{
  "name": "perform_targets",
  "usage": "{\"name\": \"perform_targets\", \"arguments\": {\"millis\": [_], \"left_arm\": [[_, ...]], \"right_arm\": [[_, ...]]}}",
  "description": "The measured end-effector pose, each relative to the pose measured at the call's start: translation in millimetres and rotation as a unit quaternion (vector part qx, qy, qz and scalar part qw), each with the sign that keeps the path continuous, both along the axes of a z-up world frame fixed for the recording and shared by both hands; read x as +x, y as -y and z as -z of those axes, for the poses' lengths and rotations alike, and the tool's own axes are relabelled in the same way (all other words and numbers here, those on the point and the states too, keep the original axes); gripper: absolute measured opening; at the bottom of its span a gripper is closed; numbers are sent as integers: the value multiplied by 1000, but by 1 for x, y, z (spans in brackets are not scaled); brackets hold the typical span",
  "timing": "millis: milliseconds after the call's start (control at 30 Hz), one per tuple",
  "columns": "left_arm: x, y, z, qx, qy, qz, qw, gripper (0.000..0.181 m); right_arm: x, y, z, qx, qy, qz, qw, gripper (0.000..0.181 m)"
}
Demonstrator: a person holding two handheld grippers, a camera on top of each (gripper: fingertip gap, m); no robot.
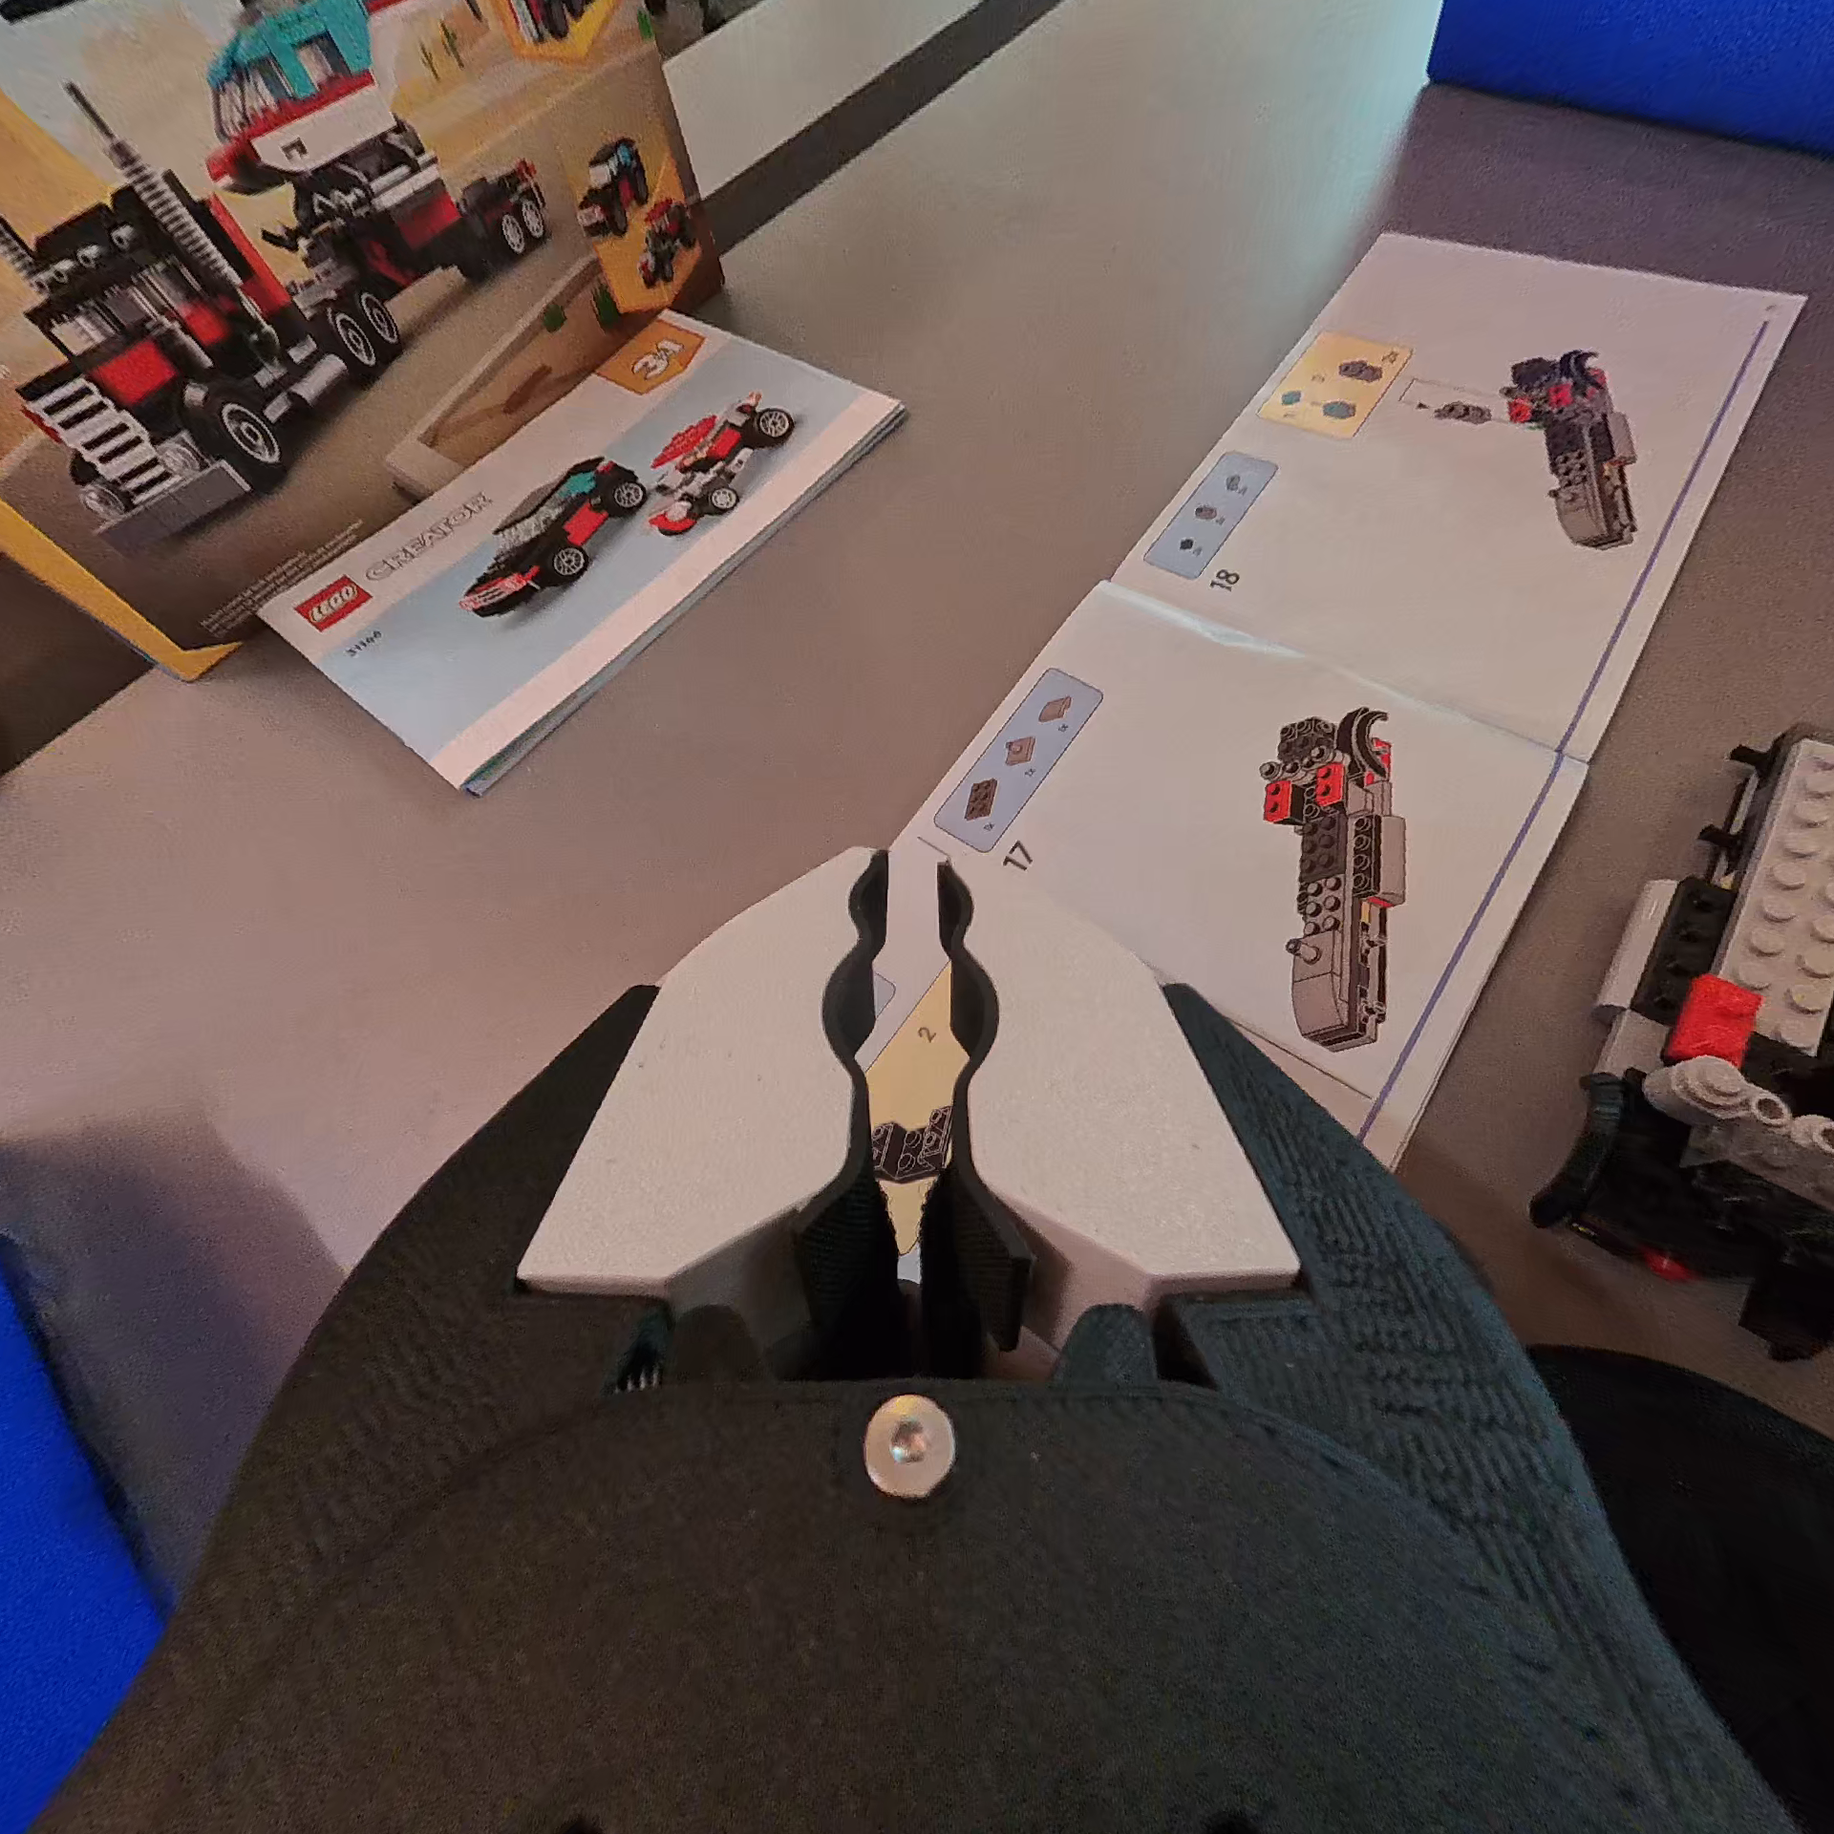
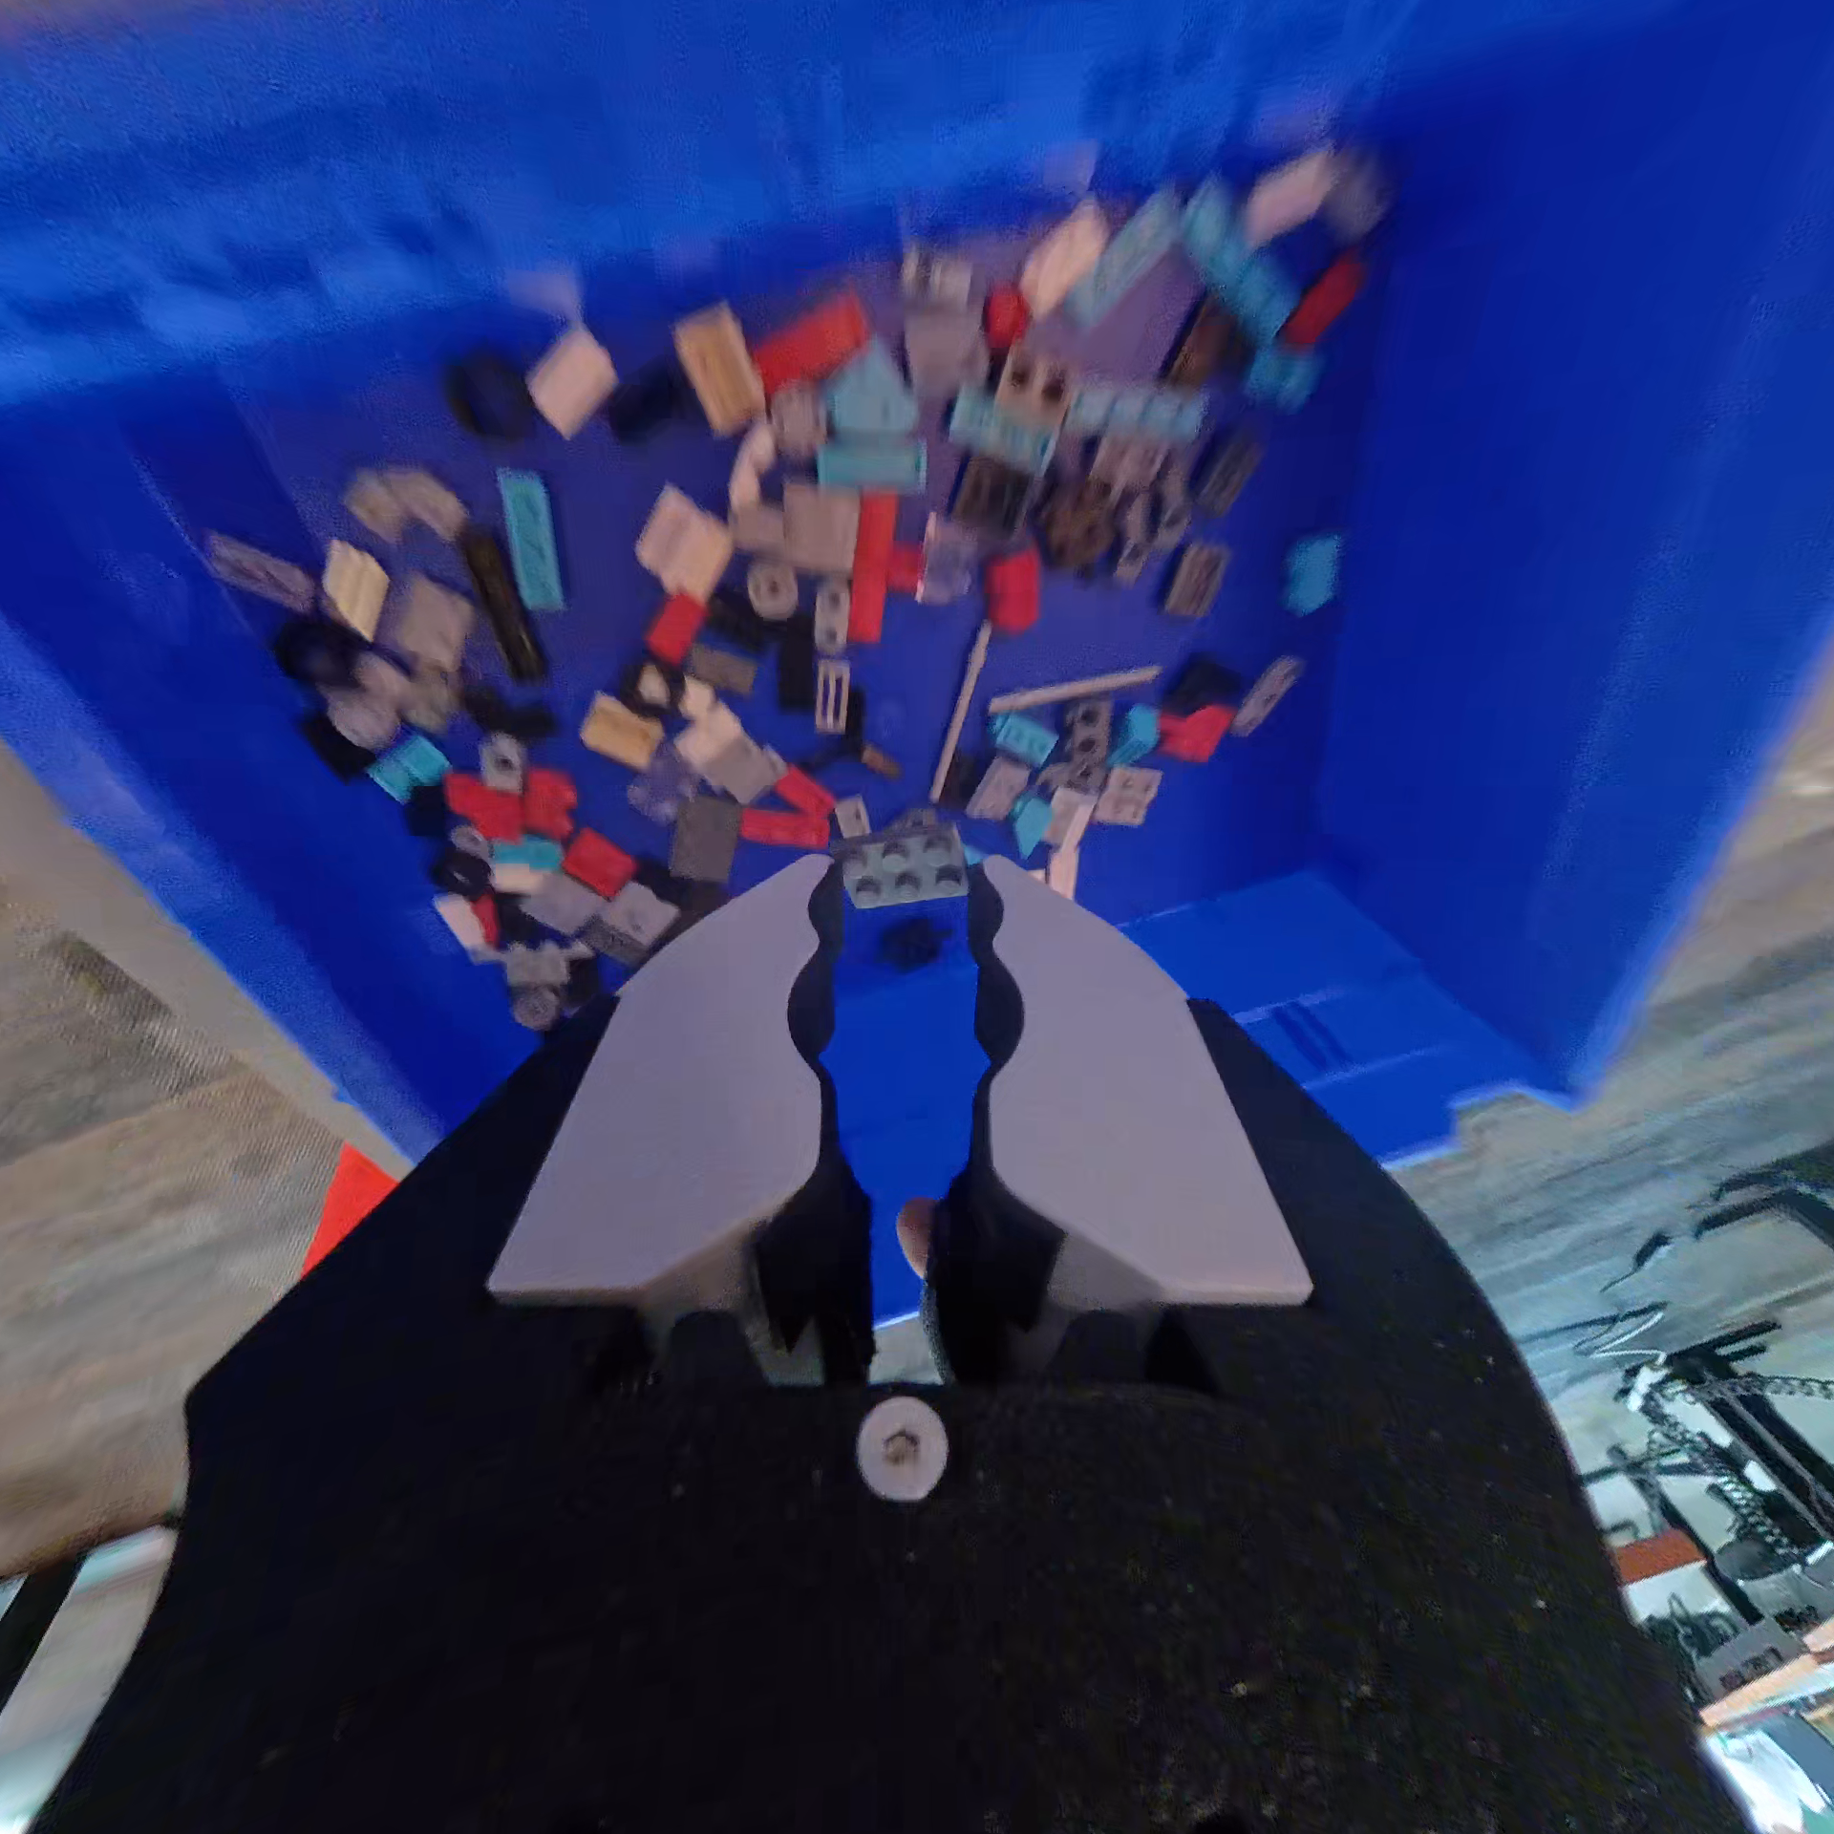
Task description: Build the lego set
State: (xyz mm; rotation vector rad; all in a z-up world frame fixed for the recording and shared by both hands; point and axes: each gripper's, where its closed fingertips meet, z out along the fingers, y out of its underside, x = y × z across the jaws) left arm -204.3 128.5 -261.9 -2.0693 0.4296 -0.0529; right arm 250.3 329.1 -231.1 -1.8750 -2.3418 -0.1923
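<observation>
Left wrist view: the left gripper [image 1: 911,868] hangs over the grey table [image 1: 893,397], angled down at the near corner of an open instruction booklet [image 1: 1389,695]. Its fingers stand a narrow gap apart with nothing between them; only printed page shows through the slot. A partly built lego model [image 1: 1727,1072] of black, grey and red bricks sits just beside the booklet's right edge. Farther left, a closed booklet [image 1: 595,556] lies partly under the upright lego box [image 1: 298,298]. Nothing blocks the open pages.

Right wrist view: the right gripper [image 2: 905,878] points down into a blue bin [image 2: 1588,595], its fingers clamped on a light grey studded plate [image 2: 905,873] held at the tips, studs toward the camera. Loose lego pieces [image 2: 794,595] in red, teal, grey, tan and black are scattered over the bin floor beyond, strongly blurred. A small dark piece [image 2: 908,941] lies below the held plate.
</observation>
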Motion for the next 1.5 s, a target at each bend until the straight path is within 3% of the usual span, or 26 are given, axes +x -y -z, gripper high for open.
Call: {"name": "perform_targets", "arguments": {"millis": [133,233,300,367,467,567,667,767,900,967,1067,1167,1233,1367,1500], "left_arm": [[0,1,-8,16,0,-1,1000,10],[2,2,-13,28,3,4,1000,10],[3,2,-13,25,-2,5,1000,11],[4,3,-13,25,-11,7,1000,11],[5,4,-16,33,-15,13,999,11],[5,5,-20,40,-5,13,999,11],[3,6,-22,43,3,11,999,11],[3,6,-21,40,3,10,999,11],[2,6,-17,32,-3,8,999,11],[1,6,-15,28,-11,6,1000,11],[1,5,-14,29,-21,6,999,11],[1,5,-14,27,-22,6,999,11],[2,5,-13,25,-19,7,999,11],[2,6,-10,21,-20,7,1000,12],[1,5,-10,25,-20,5,999,11]], "right_arm": [[-95,58,-56,31,-149,-44,987,24],[-177,133,-67,-25,-247,-78,966,24],[-216,175,-45,-75,-247,-99,961,24],[-237,202,-8,-109,-196,-111,968,24],[-242,213,43,-117,-97,-113,982,24],[-239,205,61,-87,-44,-114,989,24],[-245,213,65,-108,-56,-112,986,25],[-243,211,67,-114,-67,-99,986,35],[-243,212,51,-136,-143,-77,977,36],[-242,214,24,-146,-215,-78,963,35],[-222,201,-40,-120,-331,-78,933,35],[-174,162,-99,-38,-395,-30,918,37],[-131,135,-117,4,-395,15,919,37],[-42,87,-100,55,-317,120,939,35],[0,67,-53,11,-292,198,936,32]]}}
